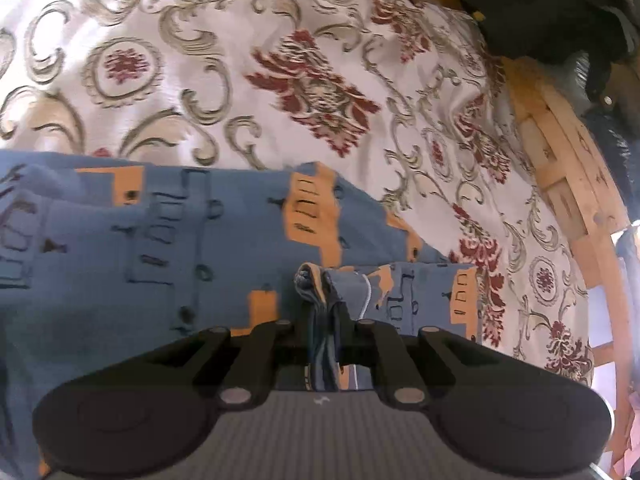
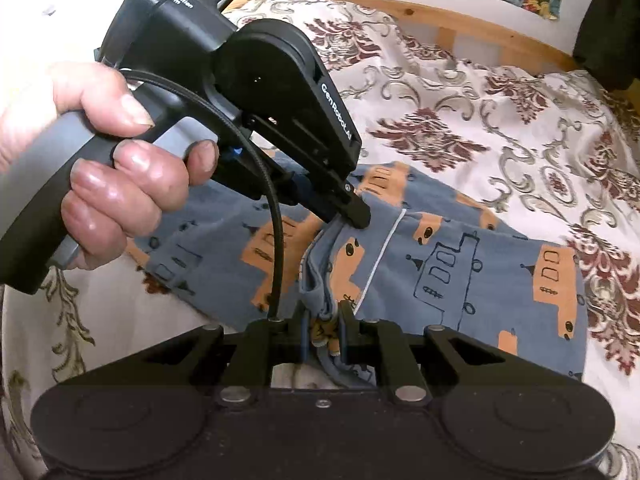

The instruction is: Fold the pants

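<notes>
Blue pants [image 1: 168, 240] with orange and dark line prints lie on a bedspread. In the left wrist view my left gripper [image 1: 323, 320] is shut on a bunched edge of the pants, which stands up between its fingers. In the right wrist view my right gripper [image 2: 323, 322] is shut on another bunch of the pants [image 2: 460, 280], near a white drawstring [image 2: 380, 256]. A hand [image 2: 100, 168] holds the left gripper [image 2: 354, 216] just beyond, pinching the same fabric edge a short way further along.
The bedspread [image 1: 240, 60] is cream with red and olive scrolls. A curved wooden bed frame [image 1: 560, 160] runs along the right, also visible at the far side as the frame [image 2: 460, 20]. A dark garment [image 1: 560, 12] hangs at the upper right.
</notes>
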Demonstrator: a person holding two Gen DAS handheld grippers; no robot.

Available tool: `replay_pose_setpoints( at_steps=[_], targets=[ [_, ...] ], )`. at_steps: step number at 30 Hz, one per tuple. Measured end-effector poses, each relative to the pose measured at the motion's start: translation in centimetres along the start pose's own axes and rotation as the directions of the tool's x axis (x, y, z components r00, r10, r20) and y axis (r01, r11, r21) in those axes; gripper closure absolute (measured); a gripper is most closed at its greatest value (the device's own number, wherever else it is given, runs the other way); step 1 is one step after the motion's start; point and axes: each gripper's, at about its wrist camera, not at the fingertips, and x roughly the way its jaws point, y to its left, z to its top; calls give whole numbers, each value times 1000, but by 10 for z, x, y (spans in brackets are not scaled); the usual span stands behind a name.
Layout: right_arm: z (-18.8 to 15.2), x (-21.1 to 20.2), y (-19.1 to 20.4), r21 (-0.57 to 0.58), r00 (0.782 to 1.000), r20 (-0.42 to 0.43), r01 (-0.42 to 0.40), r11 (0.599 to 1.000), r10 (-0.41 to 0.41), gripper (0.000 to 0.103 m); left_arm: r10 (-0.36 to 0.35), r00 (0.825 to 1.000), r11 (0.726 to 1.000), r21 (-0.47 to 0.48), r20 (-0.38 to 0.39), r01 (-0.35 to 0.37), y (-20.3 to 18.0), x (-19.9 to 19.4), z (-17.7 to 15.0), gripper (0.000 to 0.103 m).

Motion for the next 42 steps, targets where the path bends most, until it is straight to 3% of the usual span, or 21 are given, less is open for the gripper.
replay_pose_setpoints(
  at_steps=[7, 11, 13, 15, 17, 19, 22, 24, 25, 26, 29, 32, 34, 36, 37, 38, 40, 42],
  targets=[
    [0, 8, 10, -11, 1000, -15, -2, 1000, 2, 88, 13, 1000, 1000, 1, -17, -13, 10, 1, 1, 91],
    [1, 8, 0, -23, 998, -28, -54, 998, 54, 78, 42, 999, 997, 66, 6, -43, 4, -7, -3, 85],
    [4, -12, -18, -41, 995, -24, -101, 994, 100, 60, 81, 995, 990, 114, 61, -88, -4, -23, -8, 75],
    [7, -38, -41, -83, 994, 20, -108, 991, 110, 25, 95, 988, 983, 147, 122, -113, -12, -38, -15, 72],
    [10, -58, -72, -138, 994, 72, -77, 987, 88, 18, 59, 985, 979, 183, 161, -89, -23, -49, -23, 71],
    [14, -58, -112, -142, 993, 78, -79, 987, 91, 19, -11, 986, 973, 229, 166, -28, -37, -49, -33, 68],
    [20, -28, -155, -101, 981, 57, -181, 978, 187, 39, -106, 988, 961, 266, 116, 72, -48, -25, -45, 63],
    [19, 6, -173, -85, 974, 26, -224, 971, 227, 66, -53, 996, 962, 272, 73, 31, -47, 0, -50, 63],
    [16, 21, -179, -91, 977, 21, -209, 974, 211, 72, 7, 999, 966, 260, 48, -20, -41, 12, -53, 72],
    [13, 32, -186, -99, 984, 15, -174, 980, 176, 80, 21, 999, 968, 250, 34, -29, -35, 18, -56, 78],
    [12, 35, -217, 11, 988, 17, -155, 988, 154, 92, -19, 999, 981, 191, 45, 10, -20, 5, -61, 82],
    [11, 6, -222, 32, 990, 41, -133, 991, 132, 81, 10, 997, 993, 112, 73, -18, -15, -18, -67, 77],
    [9, -12, -212, 26, 982, 21, -187, 982, 186, 79, 30, 993, 992, 116, 113, -43, -16, -33, -80, 47],
    [-2, -21, -190, -5, 972, -43, -231, 973, 231, 75, 117, 988, 982, 135, 101, -130, -17, -30, -85, 51],
    [-8, -18, -178, -42, 973, -95, -217, 975, 212, 75, 176, 982, 973, 140, 70, -184, -14, -25, -86, 58],
    [-16, -10, -165, -98, 976, -147, -179, 979, 163, 76, 192, 979, 972, 126, 62, -199, -11, -22, -86, 58],
    [-21, -6, -156, -146, 982, -147, -143, 979, 122, 76, 187, 980, 978, 79, 63, -192, -8, -29, -84, 58],
    [-9, -17, -152, -134, 992, -85, -108, 985, 97, 73, 204, 975, 977, 41, 92, -208, -10, -43, -88, 53]
  ],
)
